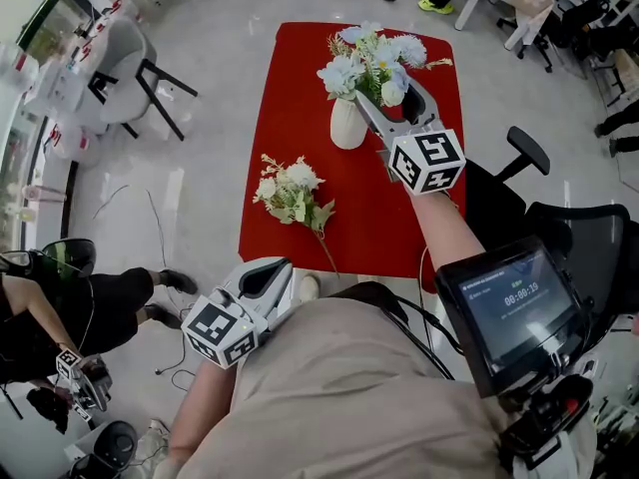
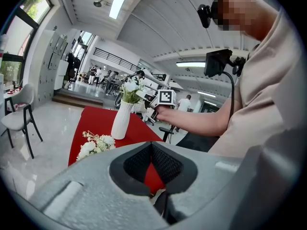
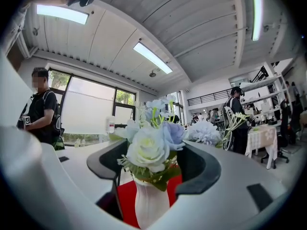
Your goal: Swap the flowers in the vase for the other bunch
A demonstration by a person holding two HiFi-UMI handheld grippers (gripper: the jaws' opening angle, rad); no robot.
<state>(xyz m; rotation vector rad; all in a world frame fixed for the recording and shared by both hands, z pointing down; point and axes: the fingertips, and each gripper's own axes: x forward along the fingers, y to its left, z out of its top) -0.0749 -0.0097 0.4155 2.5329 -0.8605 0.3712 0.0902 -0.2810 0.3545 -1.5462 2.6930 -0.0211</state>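
Standing in a smooth, white, narrow-necked vase [image 1: 347,125] toward the far end of the red tablecloth [image 1: 399,218], the bouquet of pale blue and white roses [image 1: 371,63] sits between the dark pads of the right gripper [image 1: 389,93], whose jaws stand apart on either side of the soft blooms without pressing them. The other bunch [image 1: 290,193], small cream blossoms on a thin green stem, lies flat on the cloth nearer the person, well apart from the vase. The grey left gripper [image 1: 283,267] hangs by the table's near edge, its mesh-textured jaws closed together on nothing.
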